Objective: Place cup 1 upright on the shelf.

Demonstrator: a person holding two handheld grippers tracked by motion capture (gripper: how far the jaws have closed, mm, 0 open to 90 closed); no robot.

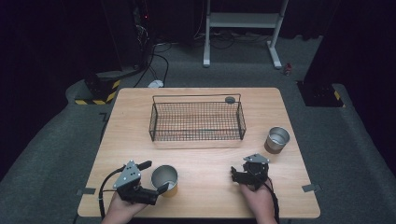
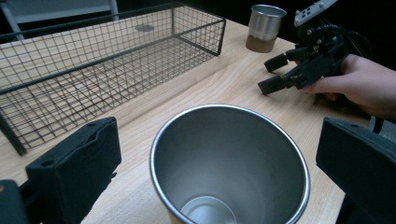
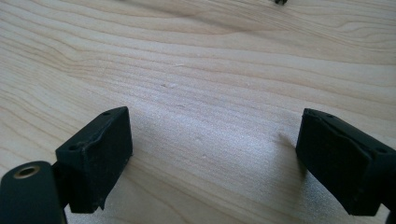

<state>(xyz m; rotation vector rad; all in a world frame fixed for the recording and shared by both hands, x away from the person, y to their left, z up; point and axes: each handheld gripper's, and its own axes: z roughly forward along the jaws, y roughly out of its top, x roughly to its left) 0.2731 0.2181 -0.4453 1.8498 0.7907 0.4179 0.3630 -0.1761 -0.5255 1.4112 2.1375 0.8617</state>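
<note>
A steel cup (image 1: 165, 179) stands upright and empty on the wooden table (image 1: 205, 163), near the front left. My left gripper (image 1: 154, 177) is open, one jaw on each side of this cup (image 2: 229, 163), with a gap on both sides. A second steel cup (image 1: 278, 139) stands at the right of the table, upright. My right gripper (image 1: 234, 175) rests low at the front right, pointing left. In its own view the right gripper (image 3: 215, 158) is open over bare wood with nothing between its jaws.
An empty black wire basket (image 1: 196, 120) sits at the middle back of the table. A small grey disc (image 1: 229, 99) lies just behind its far right corner. The left gripper view shows the basket (image 2: 107, 60), the far cup (image 2: 265, 27) and the right gripper (image 2: 275, 72) in a hand.
</note>
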